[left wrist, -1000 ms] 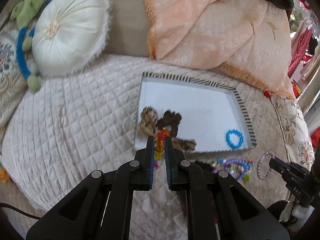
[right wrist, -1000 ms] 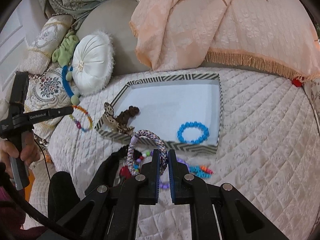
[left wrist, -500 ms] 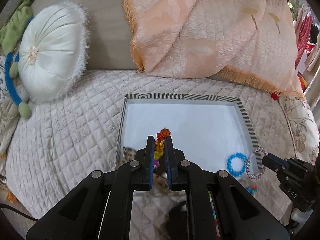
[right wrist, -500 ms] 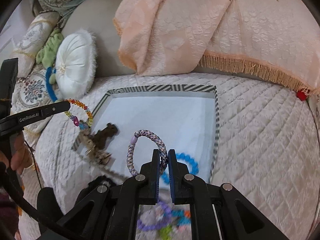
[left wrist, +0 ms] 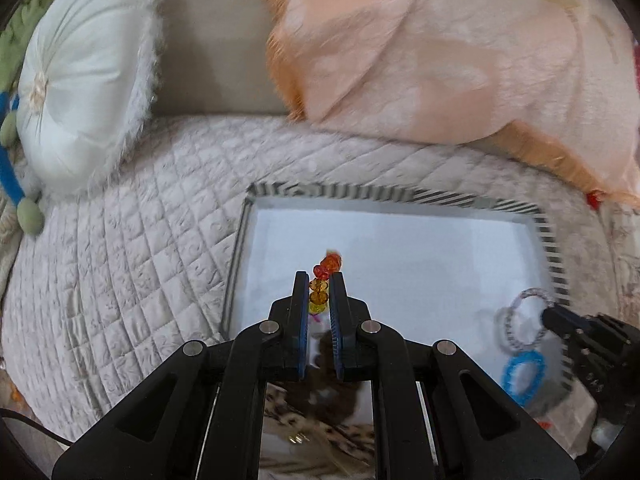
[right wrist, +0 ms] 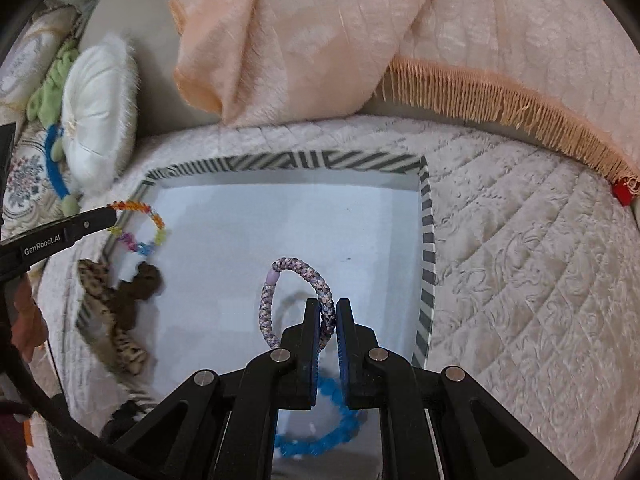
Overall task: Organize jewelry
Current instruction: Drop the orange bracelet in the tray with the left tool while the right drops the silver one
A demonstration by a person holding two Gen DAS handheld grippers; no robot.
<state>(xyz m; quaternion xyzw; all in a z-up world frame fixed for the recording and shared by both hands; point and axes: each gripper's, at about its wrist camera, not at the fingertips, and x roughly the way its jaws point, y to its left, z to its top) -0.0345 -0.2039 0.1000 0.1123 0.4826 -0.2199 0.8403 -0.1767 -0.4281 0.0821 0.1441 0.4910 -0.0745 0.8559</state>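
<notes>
Striped tray (right wrist: pixel 428 240) on bed: your left claw (left wrist: pixel 319 280) pinches rainbow bead bracelet (right wrist: pixel 140 224) above its left edge; right claw (right wrist: pixel 328 312) pinches braided band (right wrist: pixel 276 300) over its middle.

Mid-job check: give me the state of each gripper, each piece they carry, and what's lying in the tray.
Left gripper: shut on multicoloured bead bracelet, above tray.
Right gripper: shut on braided purple-grey hair tie, above tray.
Blue bead bracelet: lying in tray.
Brown leopard-print scrunchies: lying at tray's edge.
Striped-rim white tray: open.
</notes>
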